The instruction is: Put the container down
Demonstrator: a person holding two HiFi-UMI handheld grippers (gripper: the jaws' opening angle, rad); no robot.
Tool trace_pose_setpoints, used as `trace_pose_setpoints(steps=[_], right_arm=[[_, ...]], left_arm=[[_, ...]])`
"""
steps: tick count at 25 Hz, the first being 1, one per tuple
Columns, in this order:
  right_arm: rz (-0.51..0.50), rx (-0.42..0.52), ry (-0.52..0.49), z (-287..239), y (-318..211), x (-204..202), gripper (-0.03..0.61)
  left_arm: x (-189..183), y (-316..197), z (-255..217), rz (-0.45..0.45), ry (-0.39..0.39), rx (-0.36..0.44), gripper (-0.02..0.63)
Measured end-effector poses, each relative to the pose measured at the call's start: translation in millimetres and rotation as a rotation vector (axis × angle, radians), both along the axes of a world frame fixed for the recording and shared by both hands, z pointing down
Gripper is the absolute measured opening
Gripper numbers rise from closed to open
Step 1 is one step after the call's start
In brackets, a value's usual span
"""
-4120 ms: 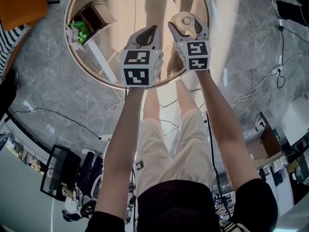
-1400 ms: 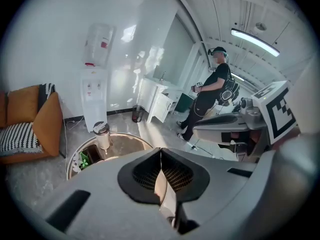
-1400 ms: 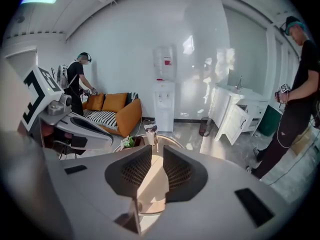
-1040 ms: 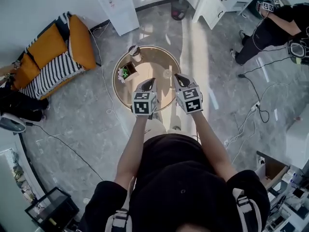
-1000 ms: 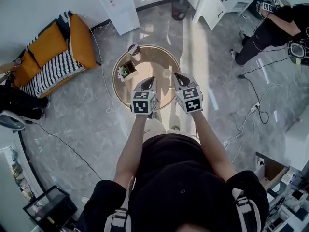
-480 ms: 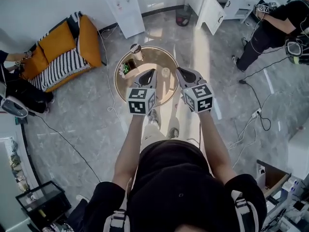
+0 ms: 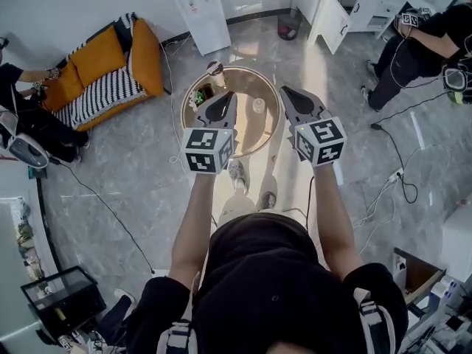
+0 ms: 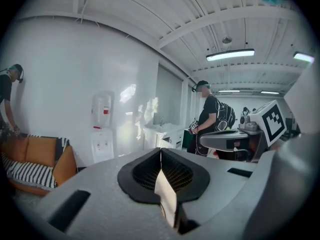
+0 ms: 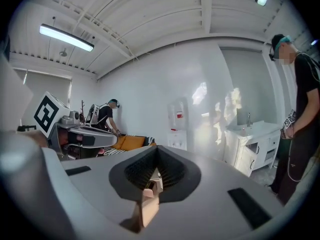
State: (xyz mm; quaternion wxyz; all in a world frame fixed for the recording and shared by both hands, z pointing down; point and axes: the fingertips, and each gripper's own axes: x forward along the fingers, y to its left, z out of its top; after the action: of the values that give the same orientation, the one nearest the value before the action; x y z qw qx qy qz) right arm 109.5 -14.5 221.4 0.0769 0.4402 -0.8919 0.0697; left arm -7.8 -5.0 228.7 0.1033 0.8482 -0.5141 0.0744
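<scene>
Standing on the round table (image 7: 249, 137) at upper centre, the container (image 7: 258, 105) seems put down; left gripper (image 7: 223, 100) and right gripper (image 7: 290, 94) have jaws pressed together, empty.

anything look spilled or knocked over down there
Nothing stands out: the small white container sits on the round table with no spill visible. The left gripper and right gripper are shut, empty.

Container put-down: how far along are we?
Done, it seems: the container stands on the round table, apart from both grippers. In hand: nothing; the left gripper and right gripper have their jaws shut and empty. Left: nothing visible.
</scene>
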Motion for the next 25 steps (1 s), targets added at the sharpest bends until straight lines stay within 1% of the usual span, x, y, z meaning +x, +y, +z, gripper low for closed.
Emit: trace_pose_setpoints(steps=[4, 12, 16, 25], right_arm=[[-0.017, 0.008, 0.016, -4, 9, -4, 0.005], [-0.038, 0.020, 0.024, -8, 27, -8, 0.005], [-0.037, 0.021, 0.034, -6, 35, -11, 0.005], [-0.011, 0.024, 0.044, -4, 45, -3, 0.005]], left_arm=[[-1, 7, -2, -0.013, 0.008, 0.005, 0.018], [3, 21, -6, -0.009, 0.009, 0.015, 0.018], [-1, 26, -4, -0.011, 0.016, 0.015, 0.018], [3, 32, 2, 0.004, 0.023, 0.014, 0.018]])
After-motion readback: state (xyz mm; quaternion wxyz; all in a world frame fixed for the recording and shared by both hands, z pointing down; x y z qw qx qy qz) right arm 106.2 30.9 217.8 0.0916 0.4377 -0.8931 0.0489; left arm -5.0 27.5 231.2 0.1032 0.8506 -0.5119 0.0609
